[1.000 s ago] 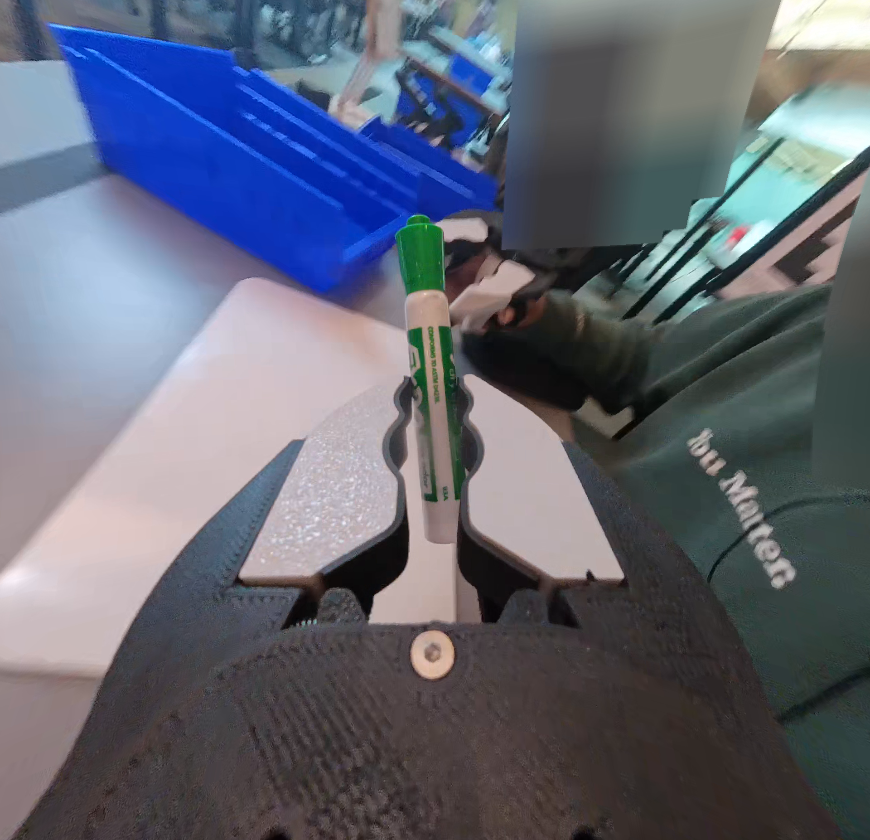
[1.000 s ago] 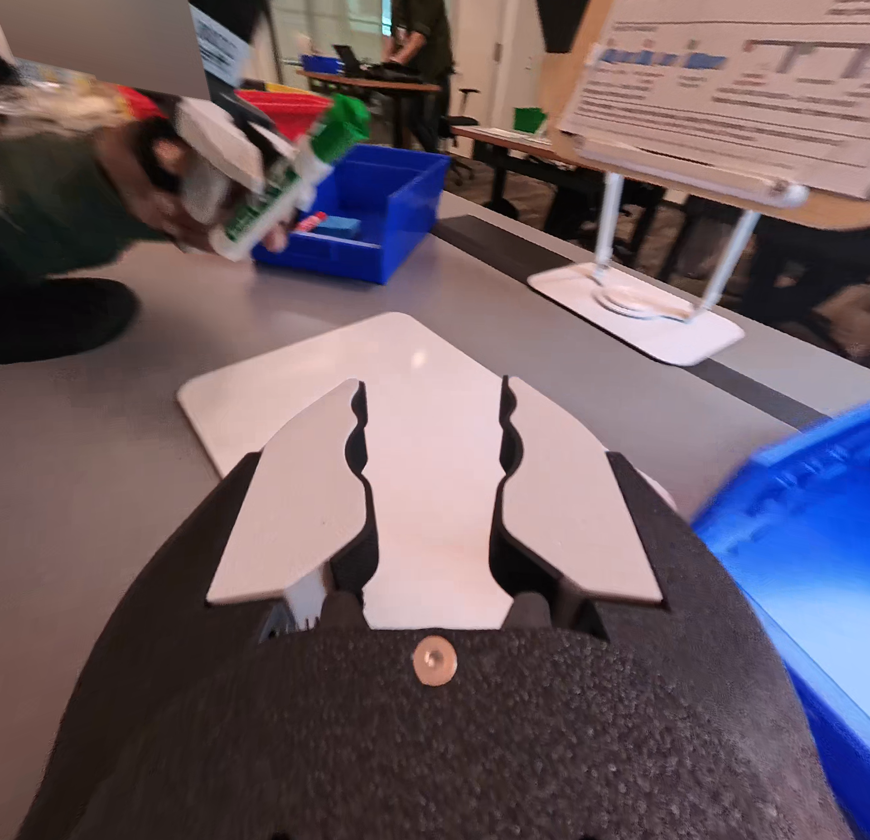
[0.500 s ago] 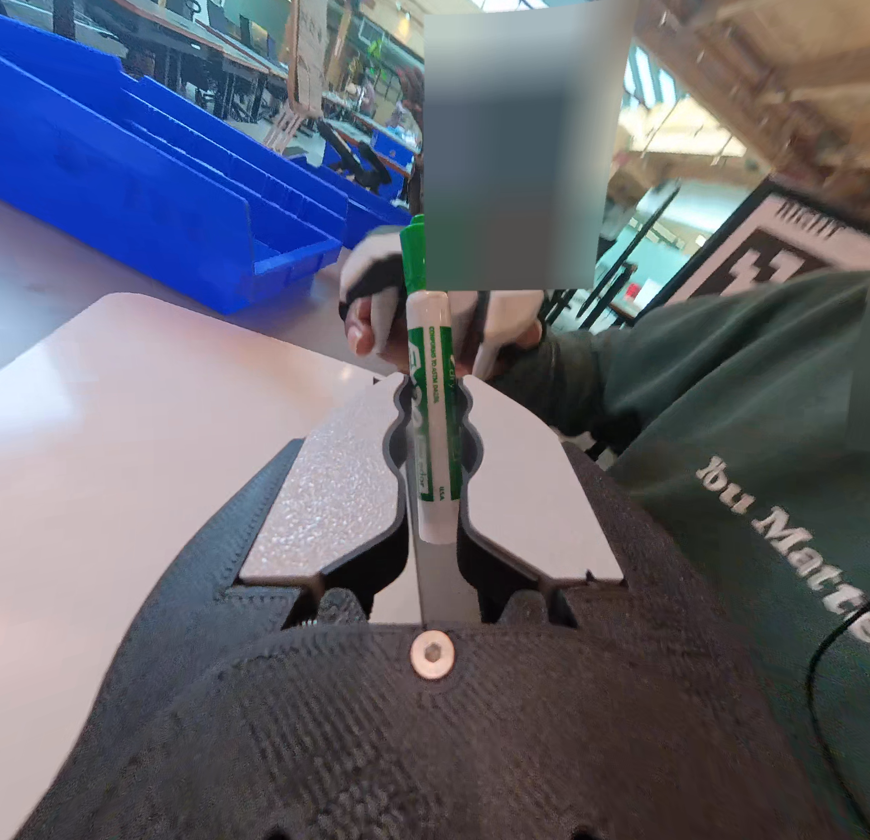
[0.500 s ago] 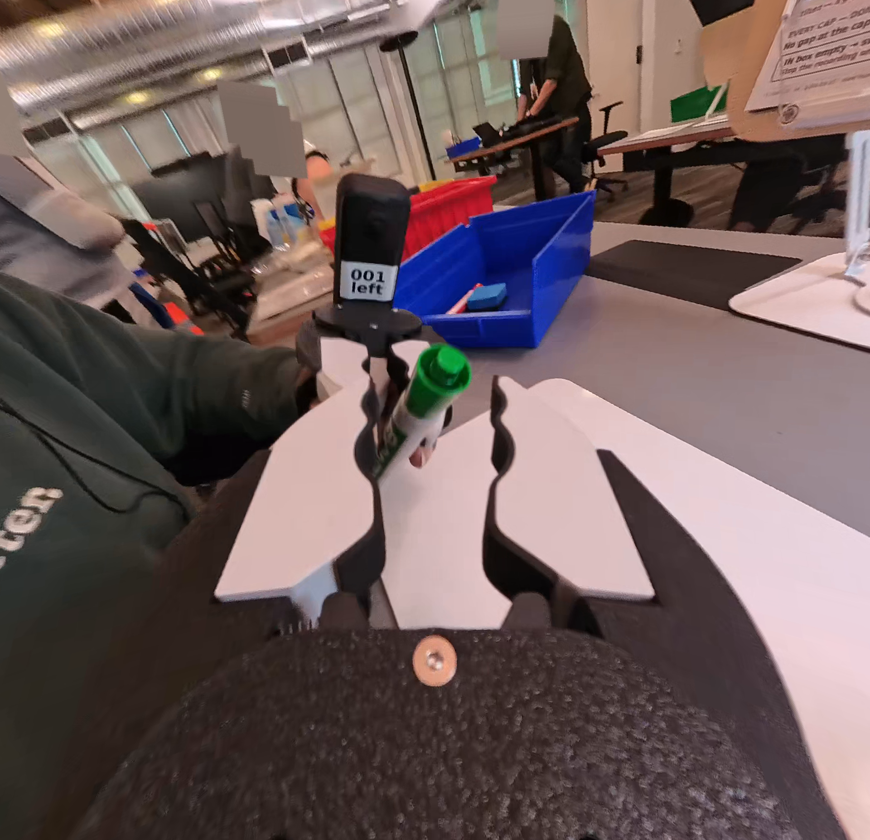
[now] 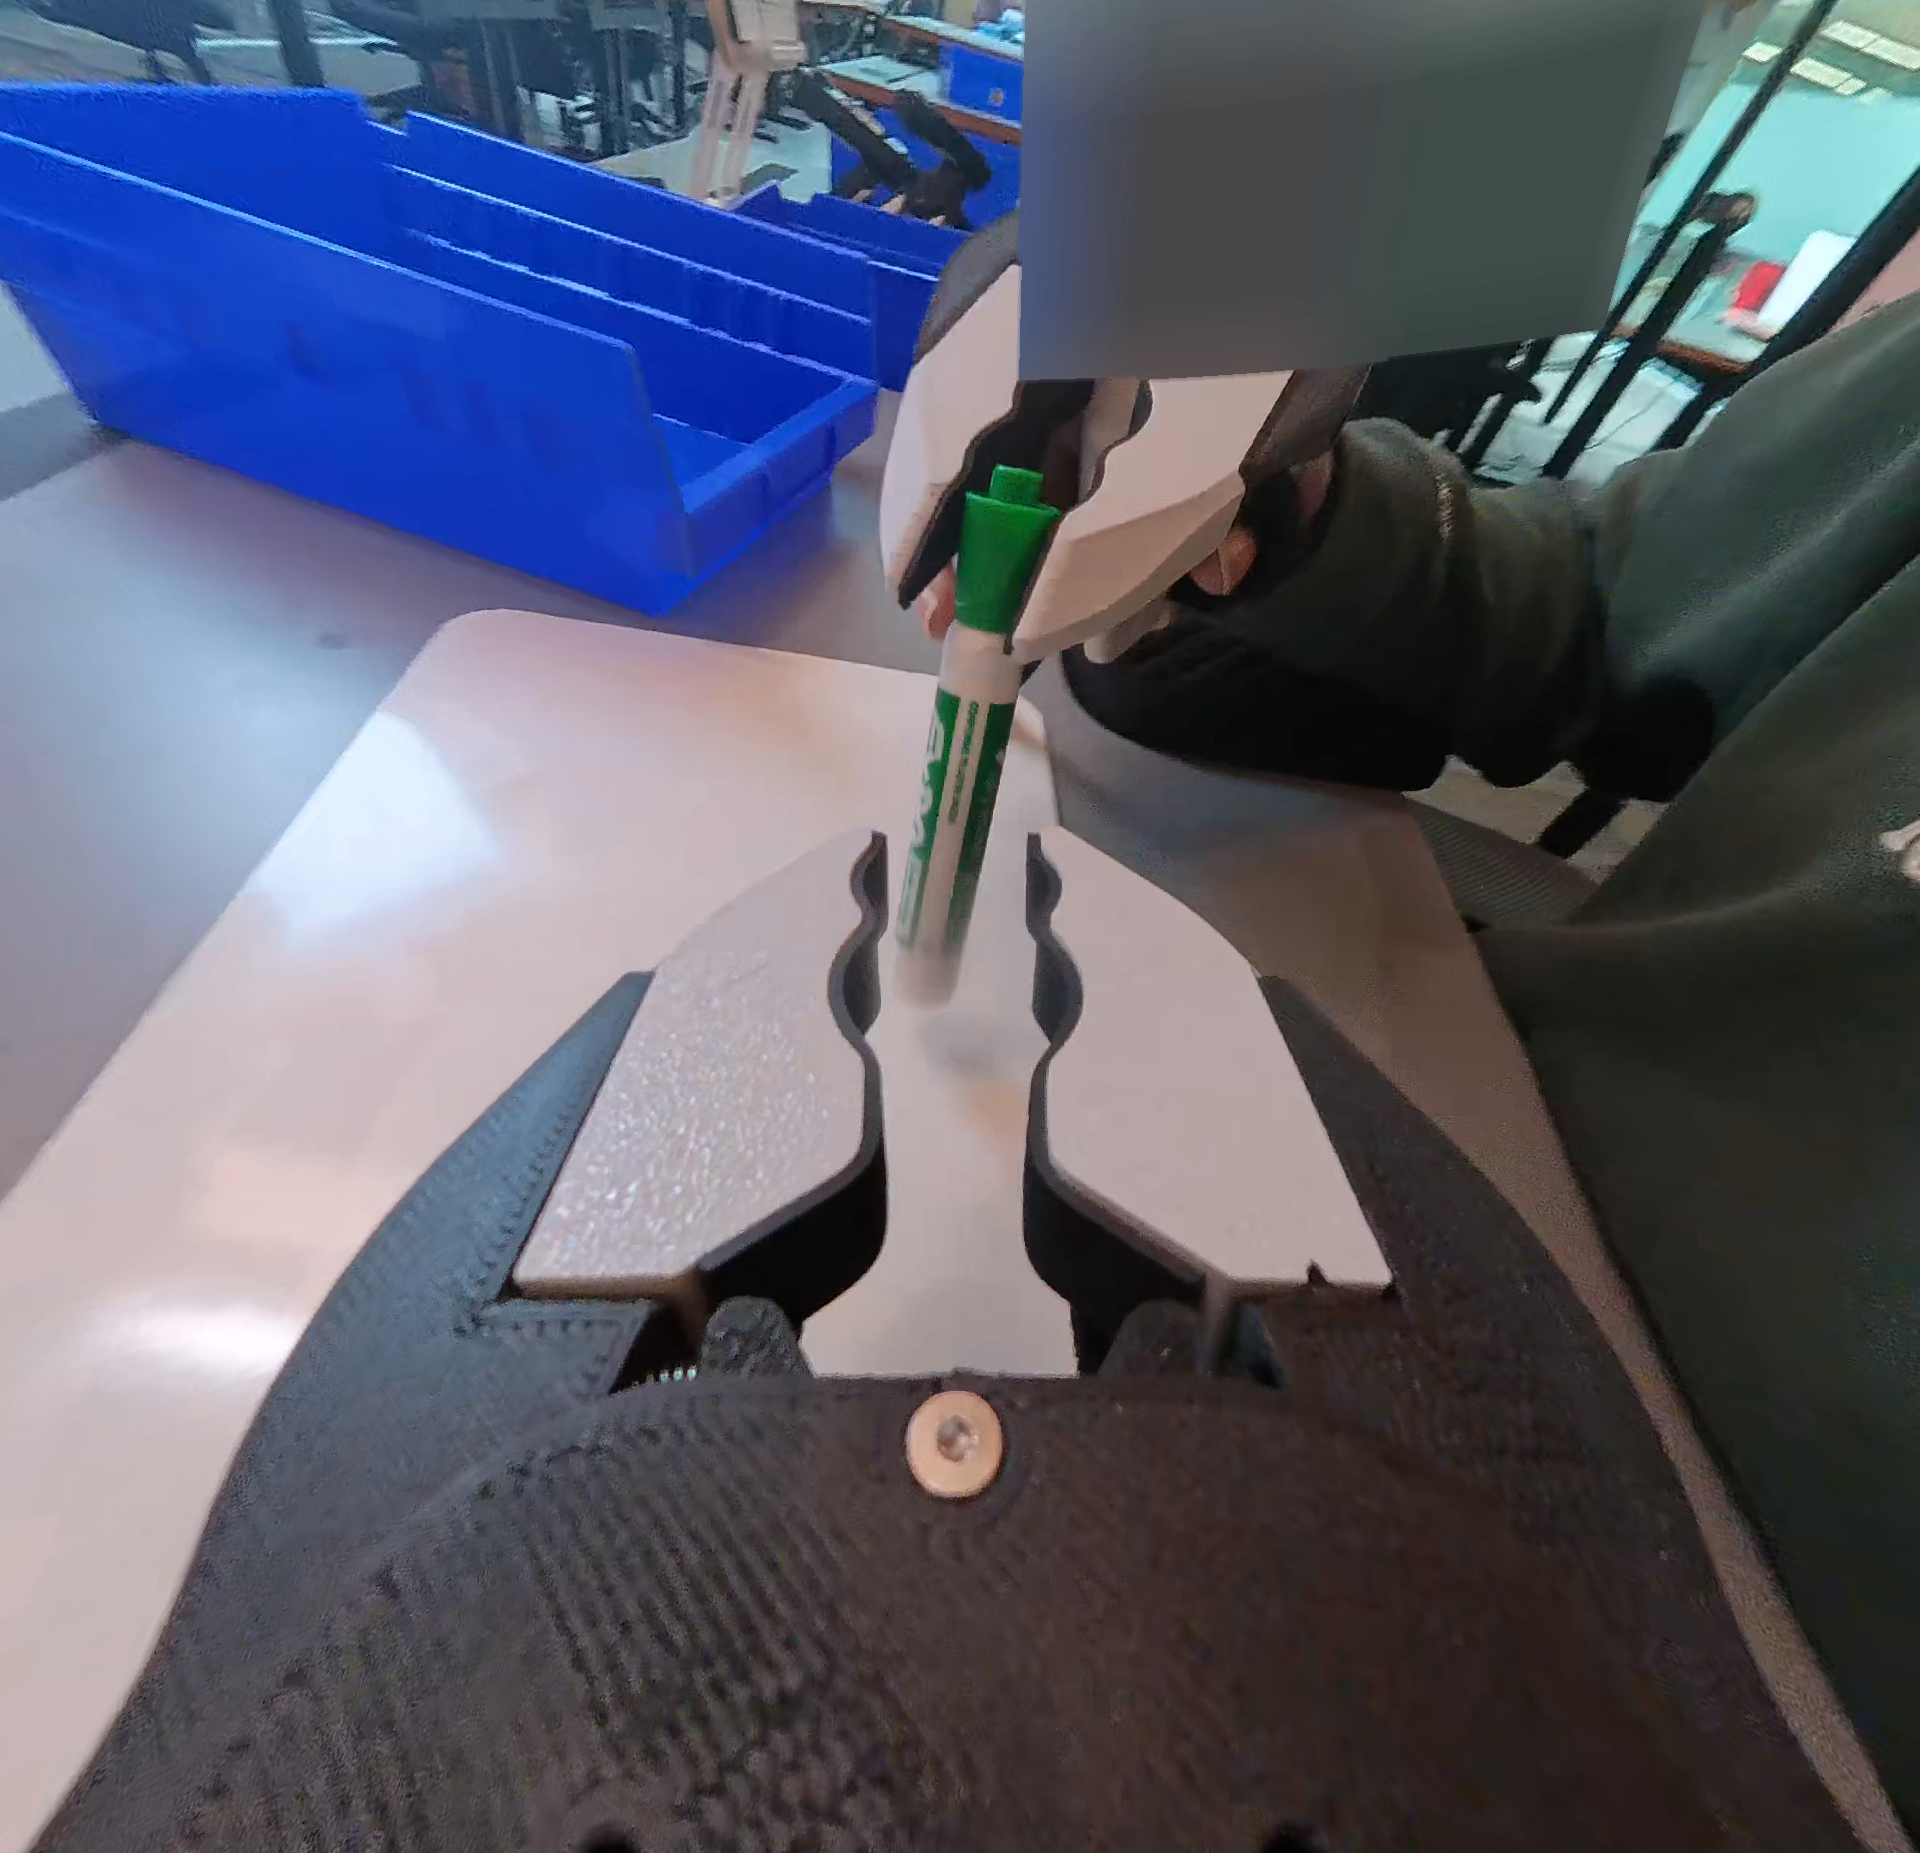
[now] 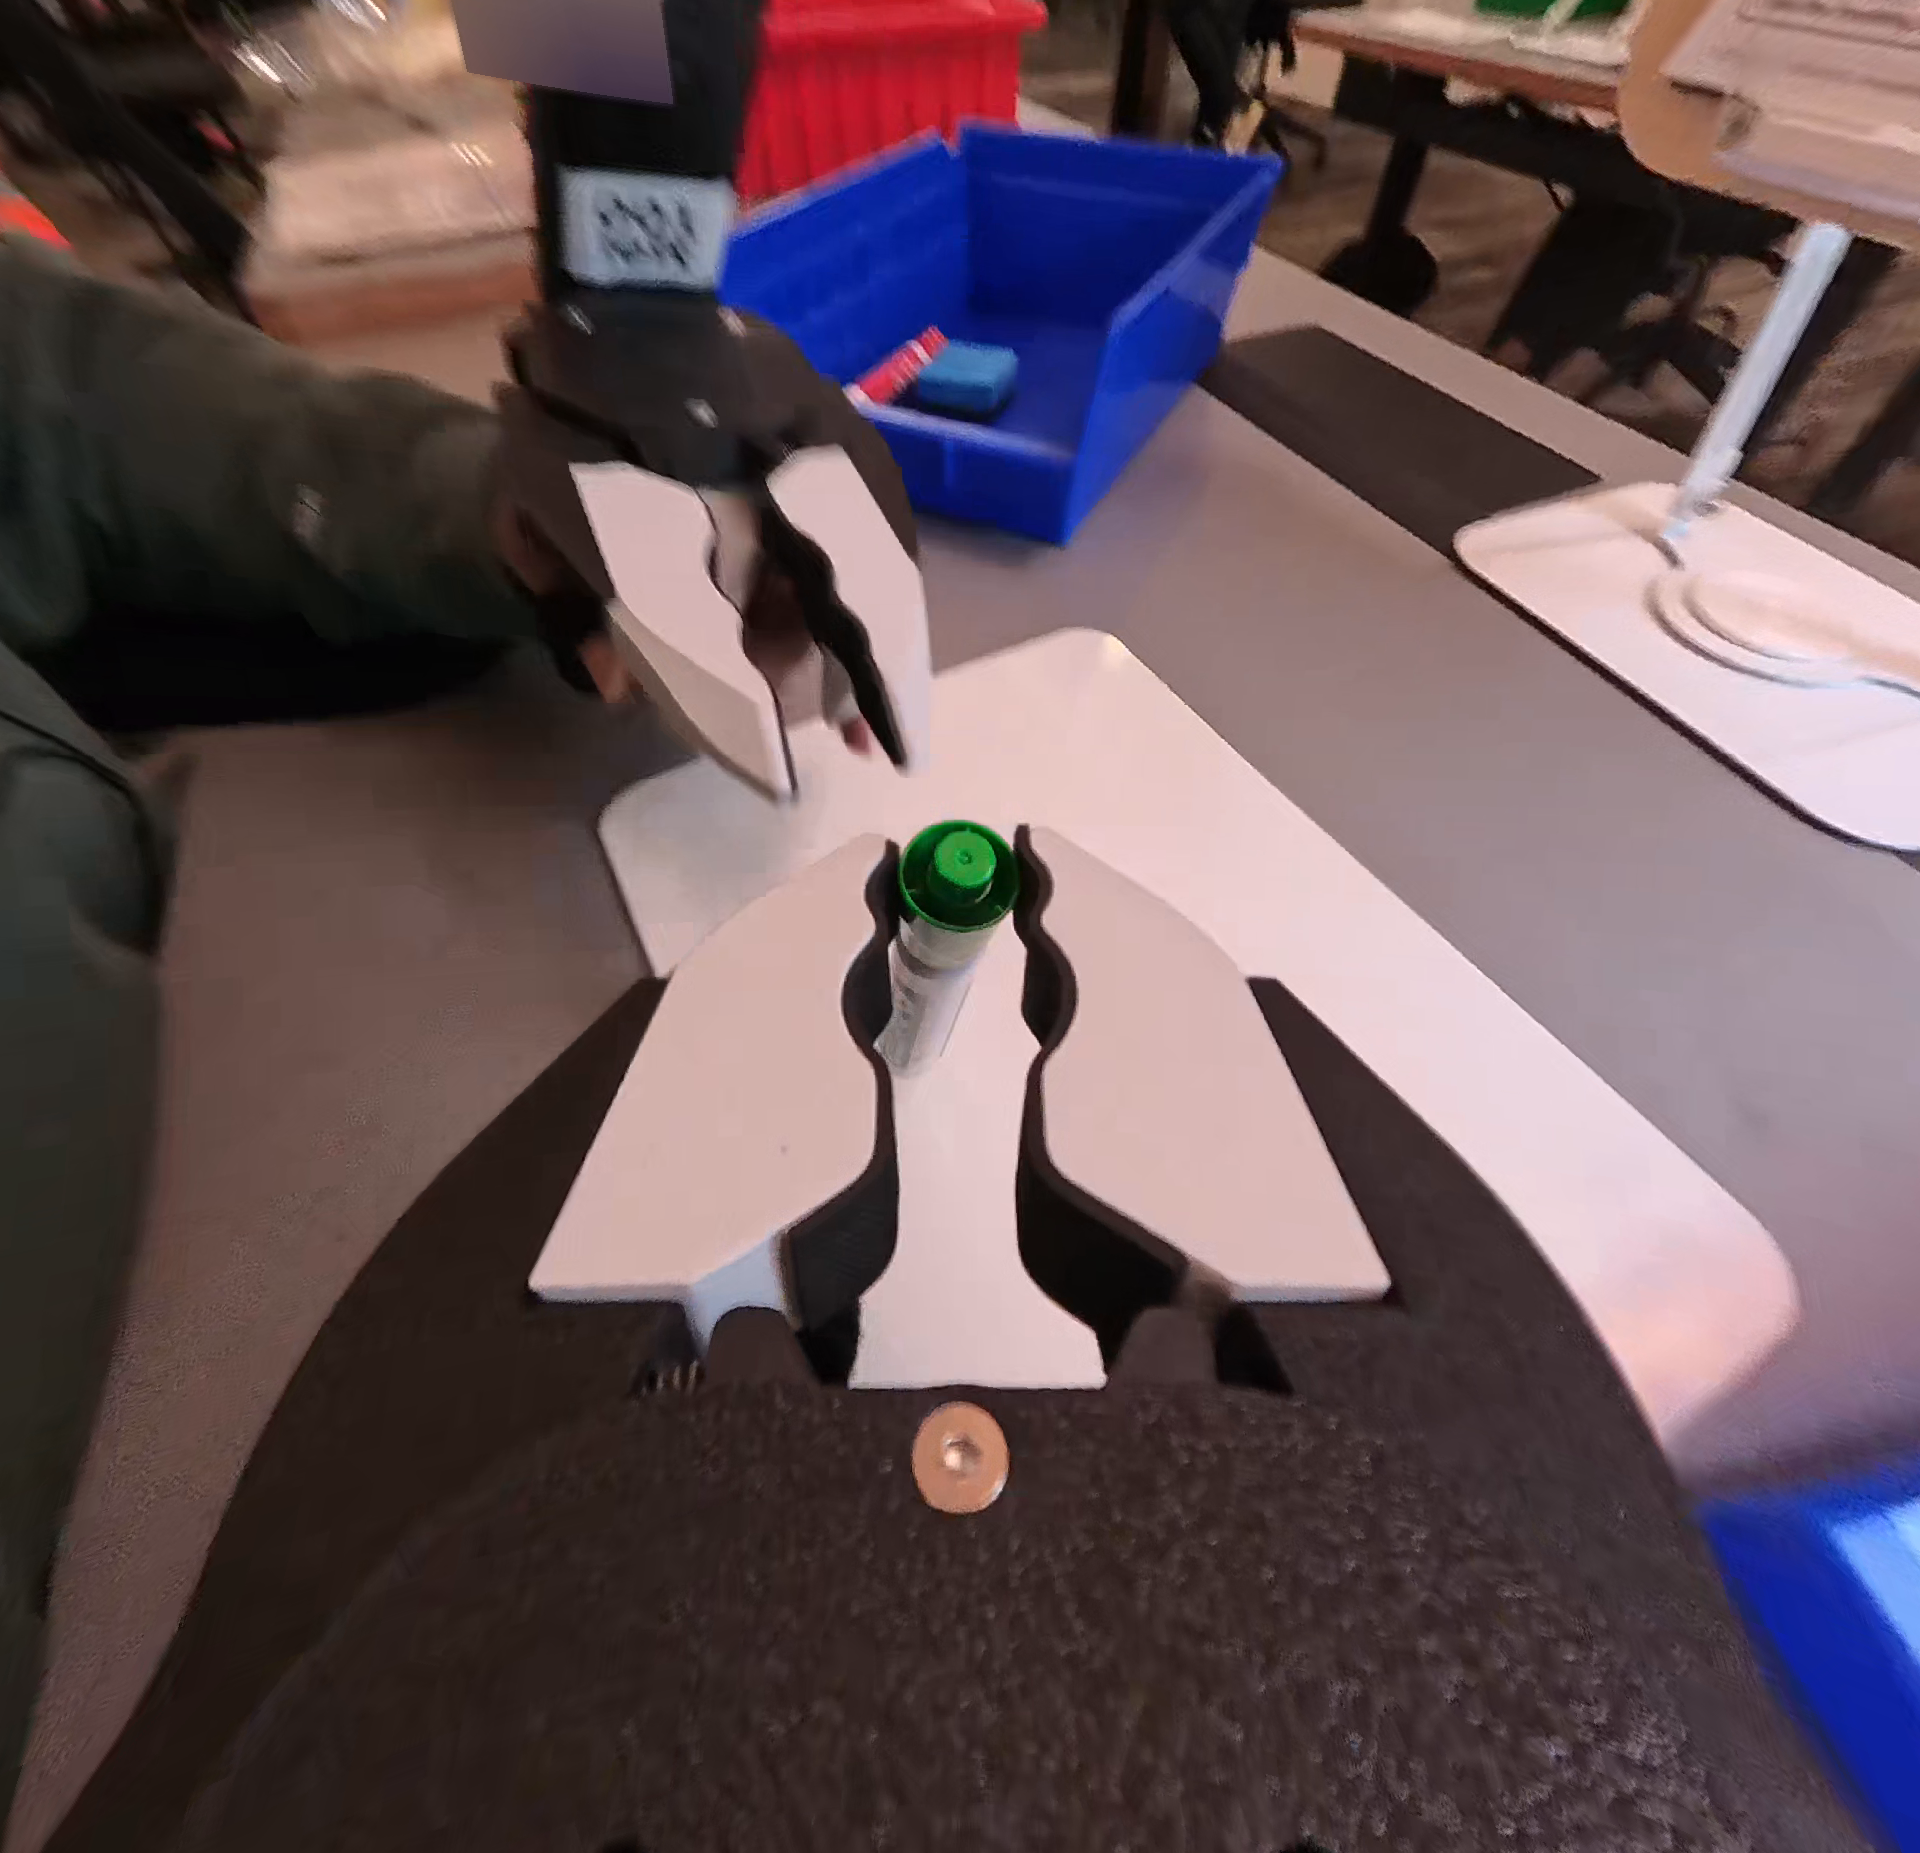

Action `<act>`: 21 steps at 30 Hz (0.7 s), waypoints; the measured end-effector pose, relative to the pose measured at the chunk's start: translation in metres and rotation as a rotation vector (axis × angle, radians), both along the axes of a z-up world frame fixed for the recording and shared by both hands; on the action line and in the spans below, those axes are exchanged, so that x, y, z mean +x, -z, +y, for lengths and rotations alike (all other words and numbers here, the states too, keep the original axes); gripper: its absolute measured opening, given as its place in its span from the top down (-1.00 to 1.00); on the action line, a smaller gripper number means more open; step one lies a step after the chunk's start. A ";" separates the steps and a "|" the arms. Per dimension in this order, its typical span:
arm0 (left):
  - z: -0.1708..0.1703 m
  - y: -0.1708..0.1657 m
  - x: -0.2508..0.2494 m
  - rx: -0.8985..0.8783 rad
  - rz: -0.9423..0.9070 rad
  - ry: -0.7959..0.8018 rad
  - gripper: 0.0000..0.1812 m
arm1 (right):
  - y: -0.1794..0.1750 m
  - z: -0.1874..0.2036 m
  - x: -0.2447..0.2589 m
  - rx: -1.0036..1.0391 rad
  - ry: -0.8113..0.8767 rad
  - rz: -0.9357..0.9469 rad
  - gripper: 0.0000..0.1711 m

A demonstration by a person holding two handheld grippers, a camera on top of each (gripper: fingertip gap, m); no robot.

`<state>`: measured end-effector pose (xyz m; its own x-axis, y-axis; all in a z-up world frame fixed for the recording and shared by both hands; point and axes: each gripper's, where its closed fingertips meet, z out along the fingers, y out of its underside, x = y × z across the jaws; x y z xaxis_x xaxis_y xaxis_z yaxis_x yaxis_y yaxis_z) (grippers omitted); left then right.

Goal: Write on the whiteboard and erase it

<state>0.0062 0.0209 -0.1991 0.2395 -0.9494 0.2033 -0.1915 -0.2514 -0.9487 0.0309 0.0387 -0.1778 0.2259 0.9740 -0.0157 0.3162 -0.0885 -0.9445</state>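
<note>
R gripper [image 6: 956,884] is clamped on the green cap [image 6: 957,876] of the dry-erase marker [image 5: 954,816], right at the fingertips: cap sits in the foremost notch between the two white pads, both pad edges touching it. From the R wrist cam the marker is seen nearly end-on, cap toward the lens, white barrel running down and away under the left-hand pad toward the whiteboard [image 6: 1299,982].

L gripper [image 5: 956,868] has its jaws apart, w/ a clear gap either side of the barrel. Marker's rear end hangs between the L fingertips, nearer the left-hand pad; whether it brushes that pad I can't tell, the tip of the barrel is motion-blurred. A soft shadow lies on the board just behind it, inside the jaw gap. Barrel rises fwd from the L jaws up to the R gripper's pads, which show ahead in that cam, closed around the cap.

Whiteboard lies flat on the grey table [image 6: 1455,723], under both sets of jaws, surface blank.

Beyond the L jaws, fwd-left: long blue bins [image 5: 436,380]. Beyond the R jaws, fwd-right: a smaller blue bin [image 6: 1039,276] w/ a blue eraser [image 6: 966,378] and a red marker [image 6: 896,367] inside. Far right of R jaws: white stand base [image 6: 1683,640]. Person's dark-green sleeve [image 5: 1507,598] sits behind the R gripper.
</note>
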 end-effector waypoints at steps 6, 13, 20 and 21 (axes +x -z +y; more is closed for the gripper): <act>0.019 -0.001 -0.027 0.073 0.054 -0.096 0.72 | 0.015 0.017 0.023 0.019 0.069 -0.102 0.76; 0.028 0.004 -0.035 0.071 0.076 -0.125 0.73 | 0.016 0.023 0.017 0.064 0.066 -0.215 0.76; 0.031 0.002 -0.039 0.085 0.082 -0.138 0.73 | 0.017 0.025 0.012 0.057 0.043 -0.216 0.75; 0.031 0.002 -0.039 0.084 0.078 -0.140 0.73 | 0.017 0.025 0.011 0.061 0.039 -0.213 0.75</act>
<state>-0.0331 0.0522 -0.2008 0.3829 -0.9183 0.1002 -0.2343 -0.2015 -0.9511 0.0423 0.0635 -0.1948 0.2554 0.9622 0.0949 0.5069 -0.0497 -0.8606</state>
